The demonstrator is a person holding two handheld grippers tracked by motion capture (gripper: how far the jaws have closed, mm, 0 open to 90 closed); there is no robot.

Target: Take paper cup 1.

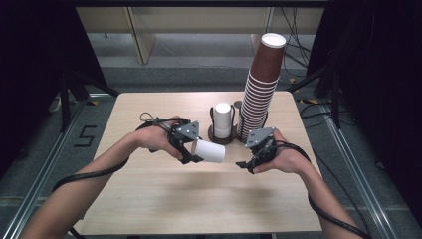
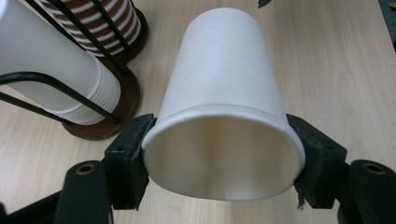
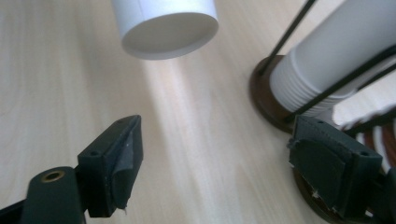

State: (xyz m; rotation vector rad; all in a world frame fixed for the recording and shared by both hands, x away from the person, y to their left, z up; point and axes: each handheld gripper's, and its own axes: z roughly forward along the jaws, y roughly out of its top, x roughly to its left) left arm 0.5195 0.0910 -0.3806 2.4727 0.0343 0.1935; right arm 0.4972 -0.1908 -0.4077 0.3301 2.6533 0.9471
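White paper cup [image 2: 224, 116] held off the table, on its side, clamped near the rim between the two jaws of the left gripper [image 1: 191, 149]. Pads press on opposite sides of the mouth; in the left gripper view the rim bows slightly oval under the squeeze. Base points toward the right hand, mouth back toward the left gripper's camera. Judged reason for the sideways hold: it offers the free base end across the gap for the other hand to take.

Right gripper [image 1: 246, 164] sits just across from the cup's base, apart from it. Jaws spread, nothing between them; the cup's closed base [image 3: 170, 35] floats ahead of them in the right gripper view. The gap looks narrower than the cup's body, though the angle is poor, so whether it fits as it stands is uncertain.

Behind, two round dark bases with black wire uprights stand side by side: one holds a short stack of white cups [image 1: 222, 121], the other a tall stack of brown cups [image 1: 260, 89] leaning a little. The uprights keep each stack standing. Light wooden table [image 1: 149, 199] beneath.
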